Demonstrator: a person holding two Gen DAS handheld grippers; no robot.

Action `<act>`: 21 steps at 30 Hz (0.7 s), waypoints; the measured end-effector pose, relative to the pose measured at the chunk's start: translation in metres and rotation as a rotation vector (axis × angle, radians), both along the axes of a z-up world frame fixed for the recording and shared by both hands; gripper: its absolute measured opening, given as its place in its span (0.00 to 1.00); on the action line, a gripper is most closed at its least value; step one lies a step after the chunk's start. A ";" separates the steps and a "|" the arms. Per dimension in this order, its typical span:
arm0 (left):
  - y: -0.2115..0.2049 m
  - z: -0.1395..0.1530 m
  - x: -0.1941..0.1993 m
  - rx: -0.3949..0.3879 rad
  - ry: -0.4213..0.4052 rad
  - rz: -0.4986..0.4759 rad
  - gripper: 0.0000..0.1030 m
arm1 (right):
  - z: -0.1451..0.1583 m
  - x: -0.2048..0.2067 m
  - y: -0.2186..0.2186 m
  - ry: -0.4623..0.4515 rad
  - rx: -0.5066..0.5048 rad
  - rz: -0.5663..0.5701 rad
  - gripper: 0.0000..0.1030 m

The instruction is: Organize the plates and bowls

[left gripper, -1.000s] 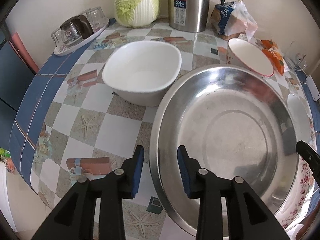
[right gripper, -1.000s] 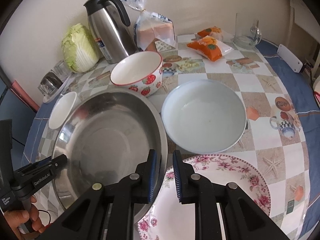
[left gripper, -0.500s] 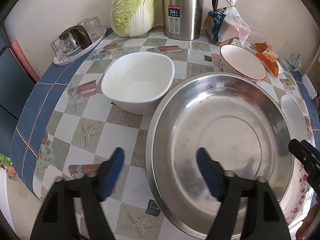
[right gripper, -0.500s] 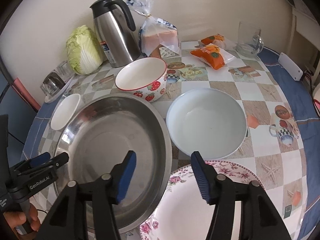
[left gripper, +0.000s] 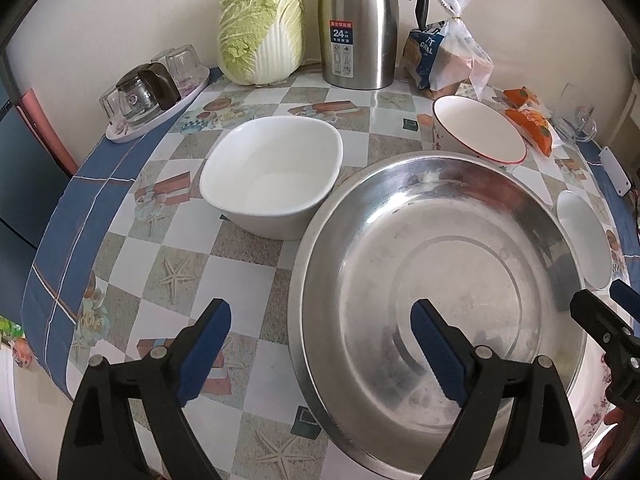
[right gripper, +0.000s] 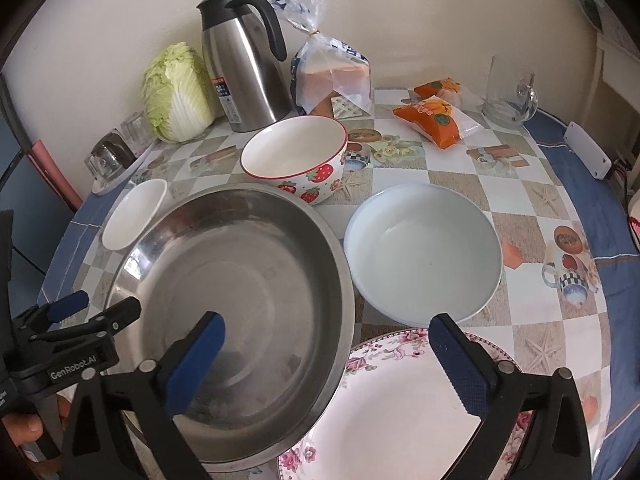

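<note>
Left wrist view: the left gripper (left gripper: pixel 320 336) hovers low over the near-left edge of the table (left gripper: pixel 120 184), fingers spread wide and holding nothing; one blue pad (left gripper: pixel 206 350) is above the tablecloth, the other above the inside of the steel basin (left gripper: pixel 440 276), so the basin's near-left rim lies between them. A square white bowl (left gripper: pixel 272 172) sits just beside the basin's far-left rim. A strawberry bowl (left gripper: pixel 478 130) stands past the basin's far rim. A tray of upturned glasses (left gripper: pixel 154 94) lies at the far-left edge; a cabbage (left gripper: pixel 262 24), steel thermos (left gripper: pixel 358 24) and bagged bread (left gripper: pixel 448 60) line the far edge by the wall.

Right wrist view: the right gripper (right gripper: pixel 326 356) is likewise held wide apart and empty, one pad (right gripper: pixel 196 360) over the basin (right gripper: pixel 240 300), the other over a floral plate (right gripper: pixel 400 412) at the near edge, whose left side runs under the basin's rim. This view alone shows the plate's face, a round pale plate (right gripper: pixel 424 256) just right of the basin, orange snack packets (right gripper: pixel 436 114) and a glass mug (right gripper: pixel 510 92) toward the far-right edge. The left gripper (right gripper: pixel 80 316) appears at the basin's left rim, a hand gripping its handle; the square white bowl shows only as a sliver behind the basin.
</note>
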State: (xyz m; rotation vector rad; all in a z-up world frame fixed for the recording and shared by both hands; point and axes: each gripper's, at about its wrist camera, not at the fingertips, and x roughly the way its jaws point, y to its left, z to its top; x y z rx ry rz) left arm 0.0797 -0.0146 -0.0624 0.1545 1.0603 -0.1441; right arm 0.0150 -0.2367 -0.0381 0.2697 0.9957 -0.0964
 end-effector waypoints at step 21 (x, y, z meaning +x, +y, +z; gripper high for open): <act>-0.014 0.043 -0.035 -0.167 -0.061 -0.036 0.91 | 0.021 -0.025 -0.013 0.010 -0.034 -0.057 1.00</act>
